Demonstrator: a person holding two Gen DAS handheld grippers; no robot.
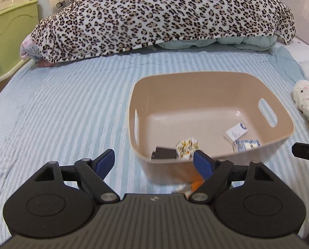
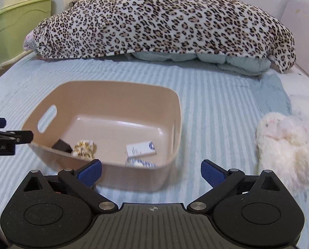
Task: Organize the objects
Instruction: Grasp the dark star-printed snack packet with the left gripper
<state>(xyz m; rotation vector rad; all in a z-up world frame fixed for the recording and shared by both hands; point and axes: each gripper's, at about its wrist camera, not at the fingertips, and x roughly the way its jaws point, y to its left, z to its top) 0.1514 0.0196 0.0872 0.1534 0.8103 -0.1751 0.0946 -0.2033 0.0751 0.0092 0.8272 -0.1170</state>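
Observation:
A beige plastic bin with slot handles stands on the striped bed. Inside lie a dark box, a floral patterned bundle, a white box and a blue-white packet. My left gripper is open and empty at the bin's near-left corner. An orange and white item lies blurred below its right finger. My right gripper is open and empty in front of the bin's near-right side. A white plush toy lies right of the bin.
A leopard-print blanket covers a pile with pale green bedding at the bed's far end. A green bed frame stands at the left. A wall bounds the right side.

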